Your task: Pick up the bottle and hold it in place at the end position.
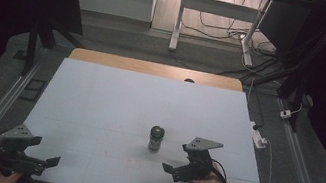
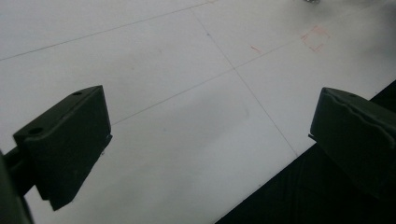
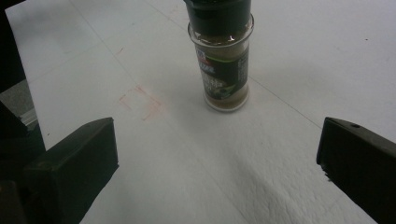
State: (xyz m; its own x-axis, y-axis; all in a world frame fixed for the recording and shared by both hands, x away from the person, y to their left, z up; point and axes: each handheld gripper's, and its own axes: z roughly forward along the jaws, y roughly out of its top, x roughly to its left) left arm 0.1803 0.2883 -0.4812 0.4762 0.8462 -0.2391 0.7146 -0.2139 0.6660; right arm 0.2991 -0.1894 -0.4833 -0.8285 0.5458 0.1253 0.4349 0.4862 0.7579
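White table (image 1: pixel 112 108) holds an upright spice jar (image 1: pixel 156 138); right gripper (image 1: pixel 172 170), jaws spread wide, points toward it; left gripper (image 1: pixel 49 162) hovers open near the front edge.

No wording can be read with certainty. A printed label is carried by the spice jar (image 3: pixel 221 56) — red, white and green patches are seen in the right gripper view, but the letters are too blurred to be made out. A faint red square outline (image 3: pixel 140 102) — no text — is drawn on the table (image 3: pixel 303 56).
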